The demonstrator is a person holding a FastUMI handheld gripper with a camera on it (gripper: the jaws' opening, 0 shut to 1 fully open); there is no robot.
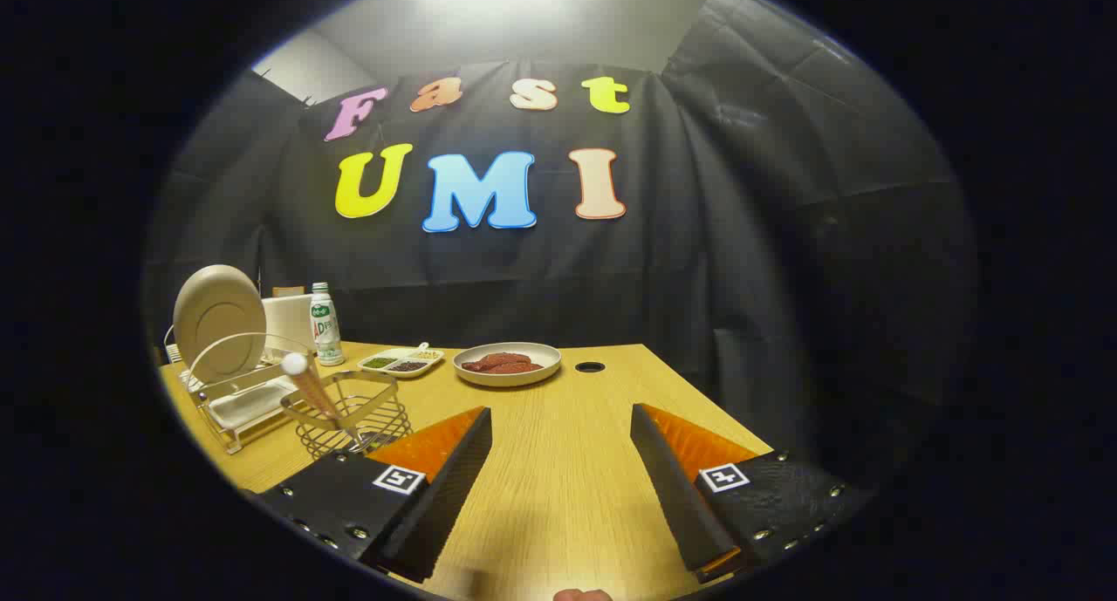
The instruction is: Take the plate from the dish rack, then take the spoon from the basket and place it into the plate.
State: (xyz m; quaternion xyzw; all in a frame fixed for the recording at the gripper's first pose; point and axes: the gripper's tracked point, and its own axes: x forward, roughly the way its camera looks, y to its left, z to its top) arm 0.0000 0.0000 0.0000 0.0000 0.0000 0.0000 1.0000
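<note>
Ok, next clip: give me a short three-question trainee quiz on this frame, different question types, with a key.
1. True or false: the plate stands upright in the dish rack.
2. The spoon sits in: A) the wire basket B) the bowl of meat C) the divided tray.
3. Fill in: the tool fingers are ____, with bare table between them.

Key: 1 true; 2 A; 3 open.
</note>
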